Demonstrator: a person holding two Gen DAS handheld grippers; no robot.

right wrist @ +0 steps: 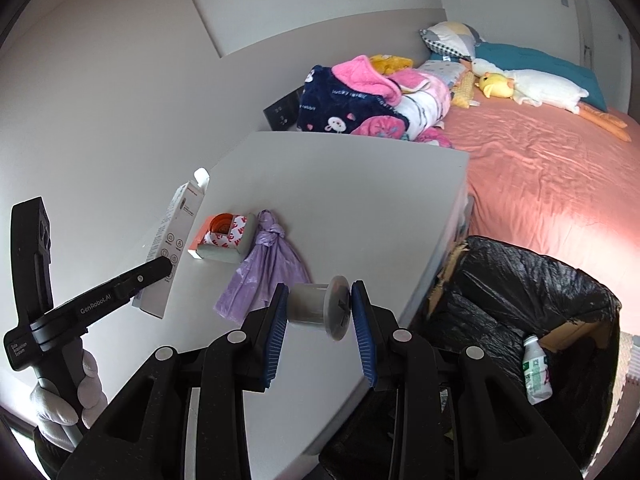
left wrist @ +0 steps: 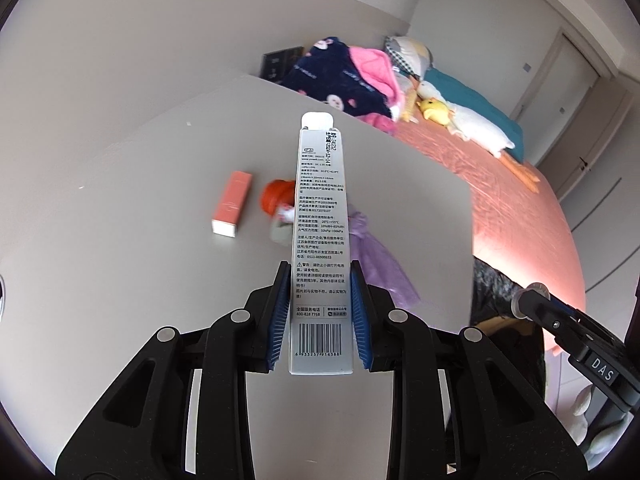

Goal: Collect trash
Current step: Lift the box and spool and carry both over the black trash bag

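Note:
My left gripper (left wrist: 320, 312) is shut on a long white printed carton (left wrist: 321, 240), held above the grey table (left wrist: 160, 200); the carton also shows in the right wrist view (right wrist: 168, 248). My right gripper (right wrist: 319, 316) is shut on a small grey plastic cup with a lid (right wrist: 320, 312), above the table's near edge. On the table lie a pink box (left wrist: 233, 208), an orange-capped container (left wrist: 276, 200) and a knotted purple bag (right wrist: 264, 268). A trash bin lined with a black bag (right wrist: 520, 312) stands at the table's right, with a white bottle (right wrist: 536, 368) inside.
A bed with a pink sheet (right wrist: 540, 168) lies beyond the table, piled with blankets (right wrist: 360, 100), pillows and plush toys. A dark wall socket panel (right wrist: 282, 114) sits behind the table. Grey wall on the left.

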